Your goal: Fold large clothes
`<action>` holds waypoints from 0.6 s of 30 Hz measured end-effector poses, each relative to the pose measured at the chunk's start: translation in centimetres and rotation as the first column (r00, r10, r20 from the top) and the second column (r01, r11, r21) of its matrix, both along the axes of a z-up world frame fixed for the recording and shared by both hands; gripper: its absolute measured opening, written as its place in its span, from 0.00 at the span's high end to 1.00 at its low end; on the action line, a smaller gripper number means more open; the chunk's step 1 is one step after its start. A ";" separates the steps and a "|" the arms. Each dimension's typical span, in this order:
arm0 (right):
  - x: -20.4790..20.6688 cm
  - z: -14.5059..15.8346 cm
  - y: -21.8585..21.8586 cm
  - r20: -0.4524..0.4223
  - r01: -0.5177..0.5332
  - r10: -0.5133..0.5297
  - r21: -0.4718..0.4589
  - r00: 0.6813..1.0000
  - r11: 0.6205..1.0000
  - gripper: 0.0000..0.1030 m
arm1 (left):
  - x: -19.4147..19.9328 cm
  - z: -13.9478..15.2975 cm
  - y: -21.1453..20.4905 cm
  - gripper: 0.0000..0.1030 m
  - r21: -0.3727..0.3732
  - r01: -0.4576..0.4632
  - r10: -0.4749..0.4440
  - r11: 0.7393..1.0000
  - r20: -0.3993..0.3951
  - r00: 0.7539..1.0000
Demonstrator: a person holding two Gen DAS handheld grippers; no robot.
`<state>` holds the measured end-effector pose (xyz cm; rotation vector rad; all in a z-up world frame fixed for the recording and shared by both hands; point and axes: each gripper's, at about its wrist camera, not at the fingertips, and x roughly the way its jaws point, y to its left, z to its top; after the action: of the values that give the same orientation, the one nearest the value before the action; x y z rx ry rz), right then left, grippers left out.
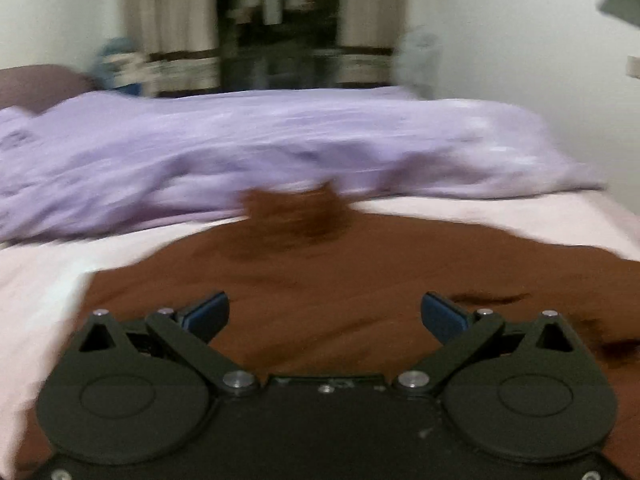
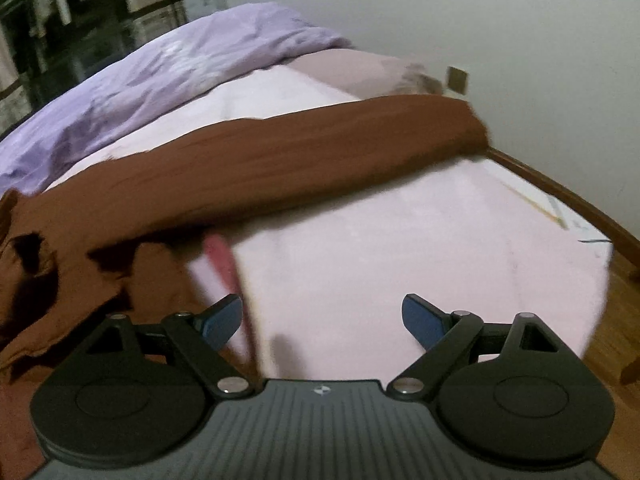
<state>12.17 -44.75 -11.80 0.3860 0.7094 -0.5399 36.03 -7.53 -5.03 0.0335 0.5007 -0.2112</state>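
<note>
Leftmost, in the left wrist view, a dark purple pillow [image 1: 36, 84] sits at the far corner of the bed, and a rumpled lilac duvet [image 1: 260, 152] stretches from there across the back. Nearer, the brown garment [image 1: 320, 268] lies spread on the pale pink sheet [image 1: 36, 276], with a small bunched part standing up at its far edge against the duvet. The left gripper [image 1: 325, 314] hangs over the garment with its blue-padded fingers [image 1: 208, 312] wide apart and nothing between them. In the right wrist view the garment [image 2: 260, 168] is creased and heaped at the left, and a long brown band of it runs rightward across the sheet [image 2: 400, 240] to the bed's far edge. The right gripper [image 2: 322, 318] is over bare sheet just beside the heap, fingers [image 2: 422, 320] likewise spread and empty. Further right a wooden bed frame [image 2: 560, 188] borders the mattress, with wooden floor [image 2: 612, 340] beyond. Both views are blurred.
</note>
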 end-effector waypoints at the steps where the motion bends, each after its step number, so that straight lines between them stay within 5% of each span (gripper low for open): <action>1: -0.6 0.0 -0.6 0.000 0.016 -0.016 -0.002 1.000 1.000 0.00 | 0.2 -0.2 -1.9 0.00 -0.007 0.046 -0.046 0.999 -0.012 0.999; 4: -2.1 -0.2 -2.0 -0.015 0.062 -0.062 -0.018 0.998 0.998 0.00 | 1.7 -3.1 -4.7 0.00 -0.103 0.129 -0.142 0.986 -0.125 0.982; 6: -3.0 -0.7 -3.0 -0.016 0.092 -0.093 -0.024 0.996 0.995 0.00 | 2.8 -6.0 -6.5 0.00 -0.029 0.162 -0.164 0.986 -0.220 0.962; 8: -3.3 -1.4 -4.9 -0.018 0.132 -0.133 -0.013 0.991 0.991 0.00 | 1.4 -6.9 -8.5 0.00 0.123 0.192 -0.176 0.974 -0.128 0.976; 13: -2.1 -1.9 -11.2 0.011 0.220 -0.220 0.005 0.975 0.975 0.00 | -0.7 -3.2 -6.5 0.00 0.151 0.185 -0.175 0.971 -0.076 0.982; 15: -1.3 -1.5 -14.6 0.076 0.249 -0.255 0.088 0.964 0.965 0.00 | -1.7 -1.5 -4.4 0.00 0.156 0.148 -0.144 0.977 -0.038 0.989; 18: 0.3 -2.8 -21.1 0.225 0.223 -0.341 0.426 0.912 0.877 0.00 | -3.0 0.1 -0.1 0.00 0.183 0.069 -0.069 0.981 -0.004 0.998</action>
<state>12.48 -65.82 -14.57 0.9426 0.4672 -0.6023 33.06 -7.63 -4.90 0.2313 0.5160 -0.2322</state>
